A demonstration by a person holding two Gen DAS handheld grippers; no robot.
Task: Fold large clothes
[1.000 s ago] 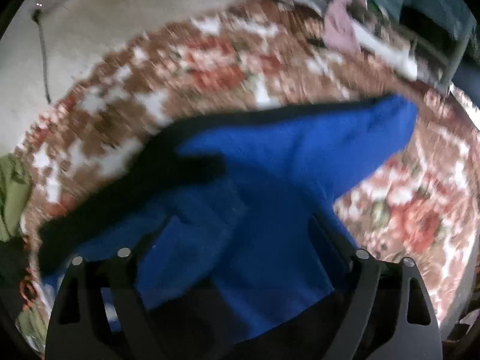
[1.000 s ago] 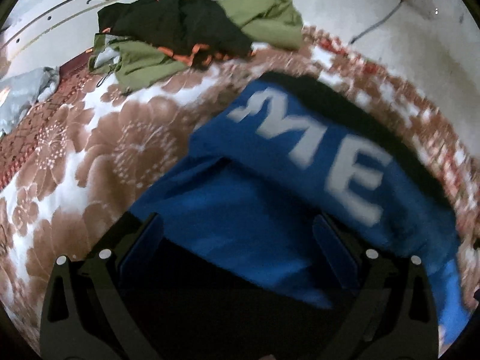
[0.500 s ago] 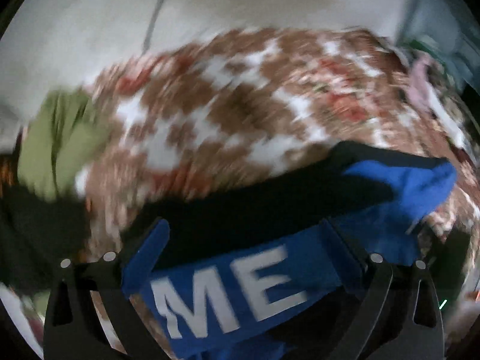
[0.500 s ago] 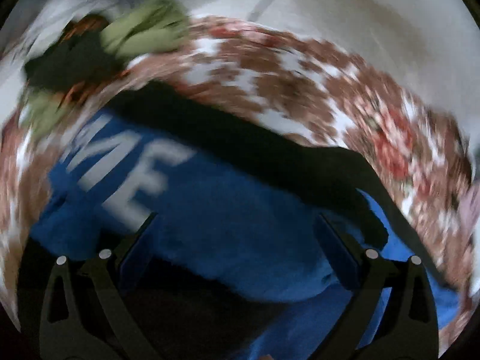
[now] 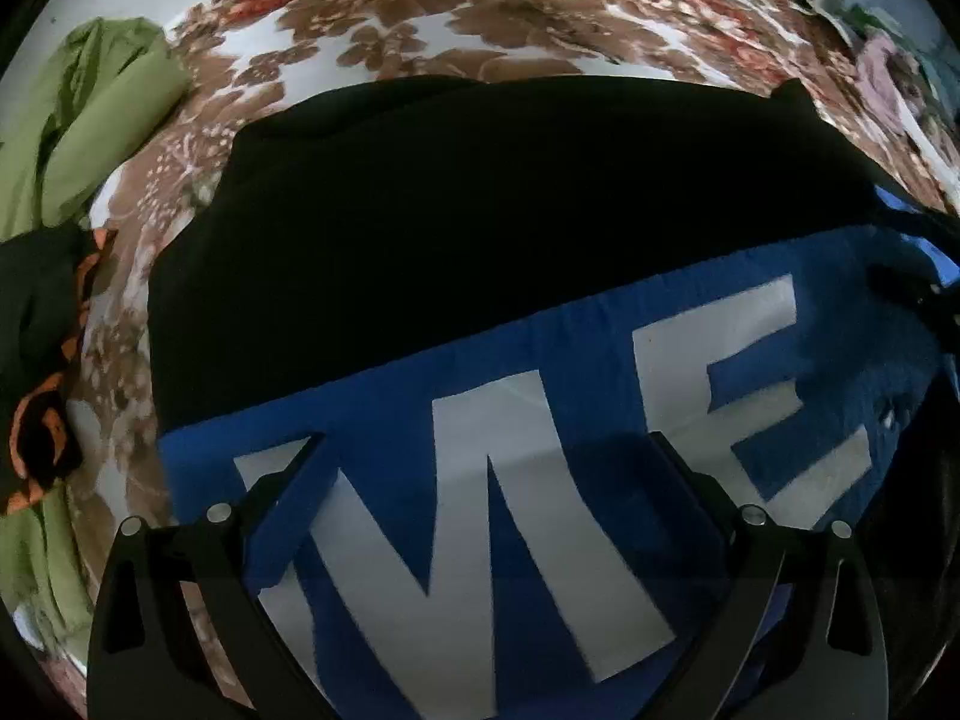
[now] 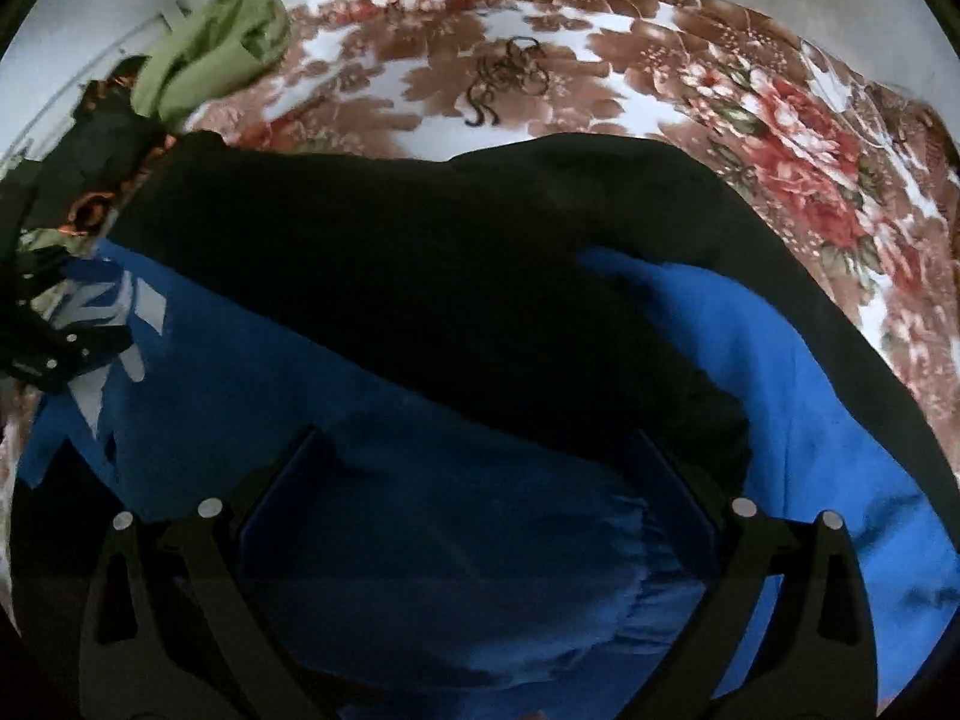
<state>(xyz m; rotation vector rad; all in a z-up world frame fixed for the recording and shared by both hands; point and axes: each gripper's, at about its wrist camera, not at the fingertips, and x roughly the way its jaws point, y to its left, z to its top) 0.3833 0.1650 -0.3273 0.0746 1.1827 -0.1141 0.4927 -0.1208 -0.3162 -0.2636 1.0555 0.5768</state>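
My left gripper (image 5: 480, 462) and right gripper (image 6: 474, 456), jaws spread wide, over blue-and-black garment (image 5: 600, 360) on floral bedspread (image 5: 480, 18), green clothes (image 5: 90, 120) beside.

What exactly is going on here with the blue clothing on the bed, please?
A person with a gripper in each hand is folding a blue and black top with white "ME" lettering, spread on a floral bedspread. Both the left gripper and right gripper are open just over it. Other clothes are piled alongside.
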